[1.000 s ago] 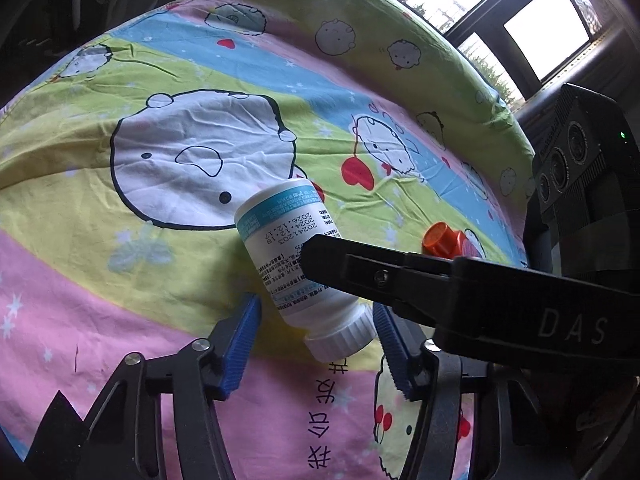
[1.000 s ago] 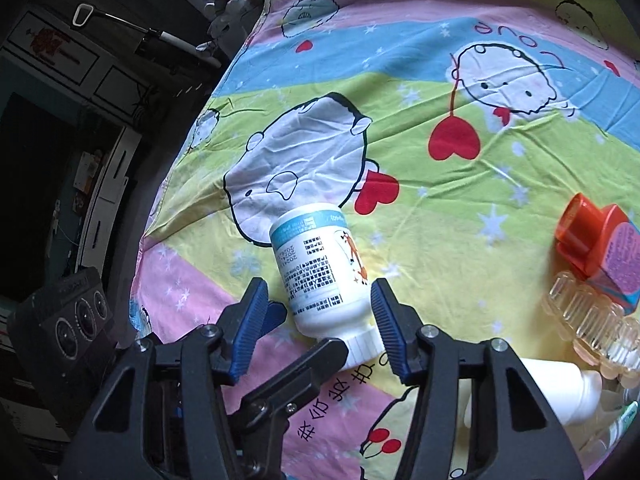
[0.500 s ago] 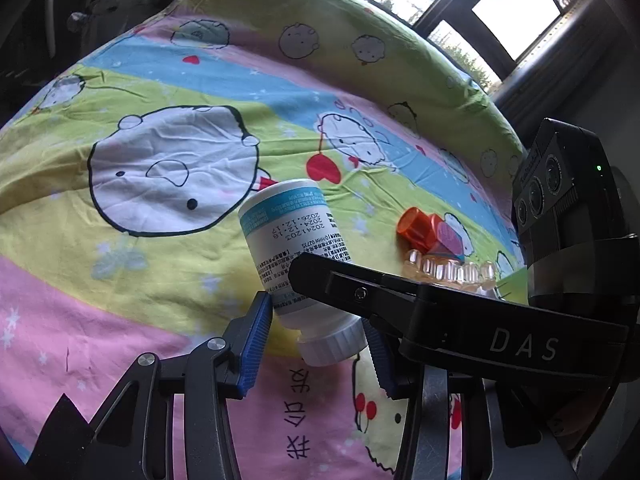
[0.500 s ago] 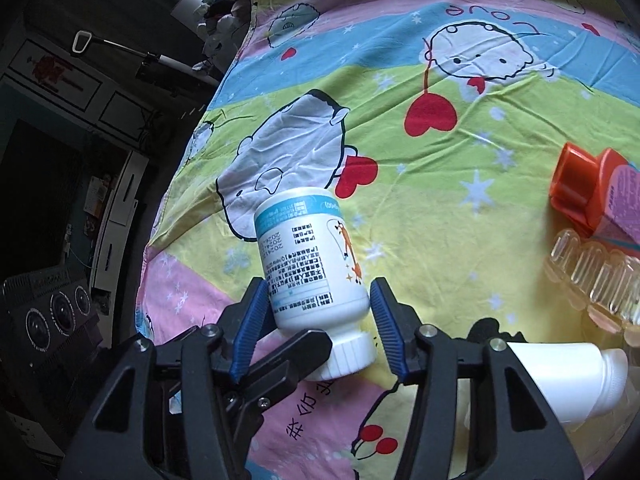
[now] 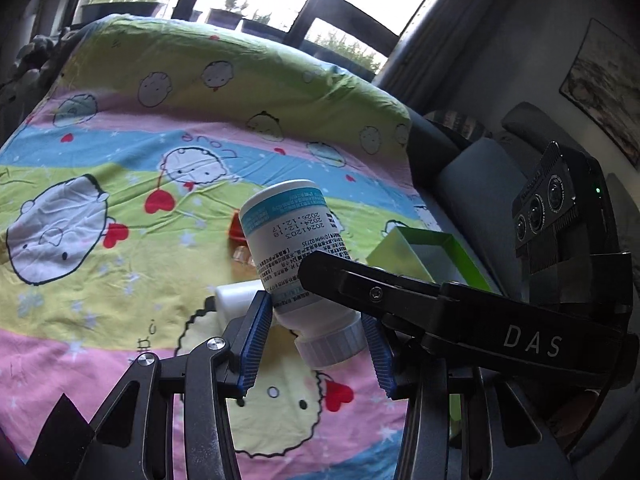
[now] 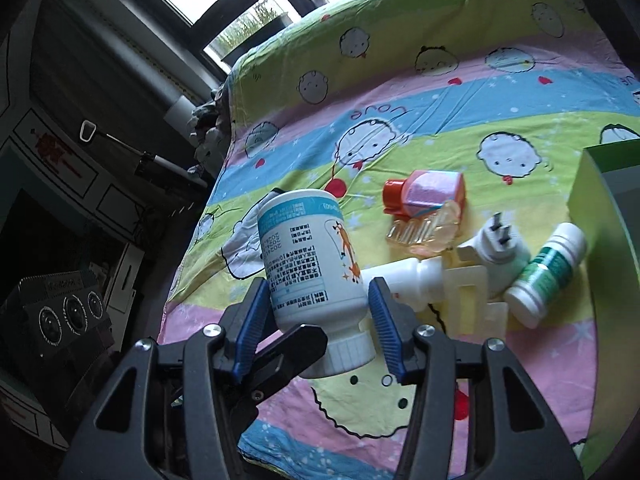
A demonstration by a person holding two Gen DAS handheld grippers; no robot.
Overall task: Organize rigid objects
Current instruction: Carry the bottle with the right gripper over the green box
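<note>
A white pill bottle (image 5: 294, 248) with a blue band and printed label is lifted off the bed, cap toward the cameras. My left gripper (image 5: 316, 340) and my right gripper (image 6: 320, 320) are both shut on it, their blue pads against its sides near the cap; it also shows in the right wrist view (image 6: 312, 264). On the cartoon sheet lie an orange-capped bottle (image 6: 424, 194), a clear blister strip (image 6: 424, 232), a white bottle (image 6: 404, 280), a white plug (image 6: 496, 248) and a green-labelled bottle (image 6: 544, 276).
An open green box (image 5: 424, 252) stands at the bed's right side, also in the right wrist view (image 6: 604, 216). A window lies beyond the bed's far edge. Dark cabinets (image 6: 60, 168) stand to the left.
Both grippers closed on the white pill bottle and raised it off the sheet, swinging right toward the other items and the green box.
</note>
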